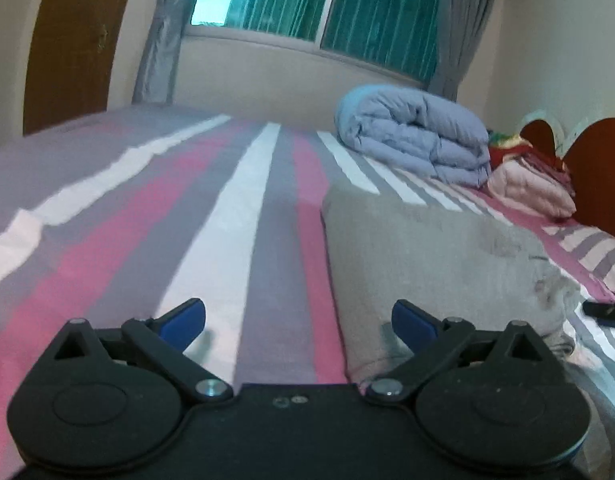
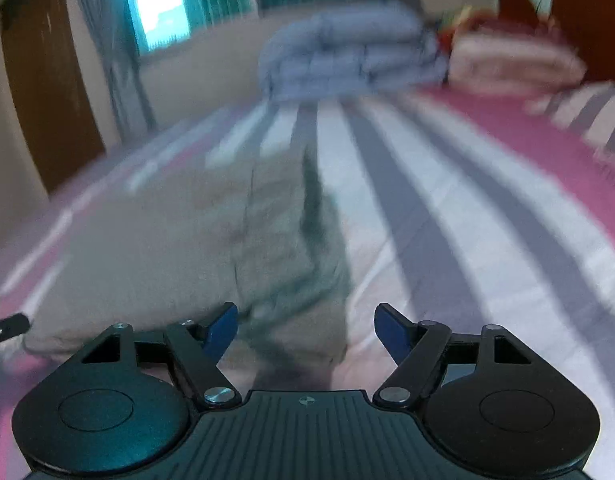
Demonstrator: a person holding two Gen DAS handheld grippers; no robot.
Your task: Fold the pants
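One pair of grey pants (image 1: 439, 264) lies folded flat on the striped bedsheet (image 1: 243, 216), at 3 o'clock of the left gripper (image 1: 298, 322) and from 9 to 12 o'clock of the right gripper (image 2: 305, 330); its near edge is hidden behind the gripper bodies. Both grippers stand with jaws apart, nothing between the blue pads. At 1 o'clock lie one rolled blue quilt (image 1: 415, 132) and one pink folded blanket (image 1: 531, 188); the right wrist view is blurred, and a dark object (image 1: 605, 312) is cut off at the left view's edge.

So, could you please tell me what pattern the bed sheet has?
The bed sheet has pink, grey and white stripes, clearest in the left wrist view.
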